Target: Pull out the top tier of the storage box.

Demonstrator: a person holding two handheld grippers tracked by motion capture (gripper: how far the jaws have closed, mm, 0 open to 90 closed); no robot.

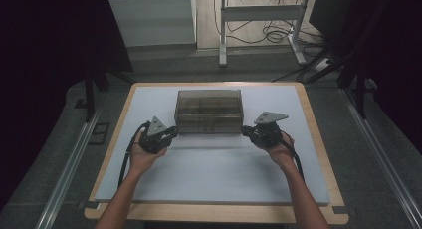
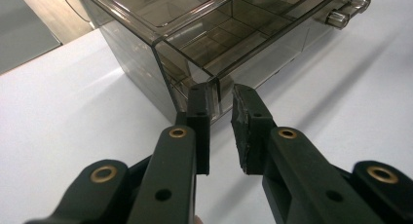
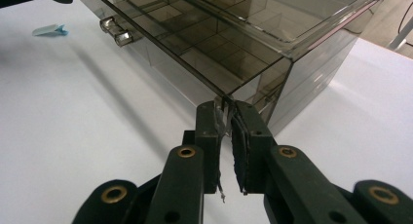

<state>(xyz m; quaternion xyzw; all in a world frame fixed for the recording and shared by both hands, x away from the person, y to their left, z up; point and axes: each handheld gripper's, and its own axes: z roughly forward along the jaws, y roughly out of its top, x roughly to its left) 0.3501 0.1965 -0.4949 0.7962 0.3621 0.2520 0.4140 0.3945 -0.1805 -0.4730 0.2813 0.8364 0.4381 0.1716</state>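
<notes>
left claw [image 2: 221,112] pinching drawer box [image 1: 209,111] front corner | right claw [image 3: 229,119] pinching opposite corner | advice: keep both grips level, move together

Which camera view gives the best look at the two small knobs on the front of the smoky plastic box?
The right gripper view: both knobs stand clear and sharp on the box front. The left gripper view shows them at its top edge, partly cut off. In the high view the box is whole, but the knobs are too small to make out.

Each black claw [image 2: 221,107] has 2 brass-riveted jaws, a grey triangular plate, a black cable; forearms bare.
</notes>
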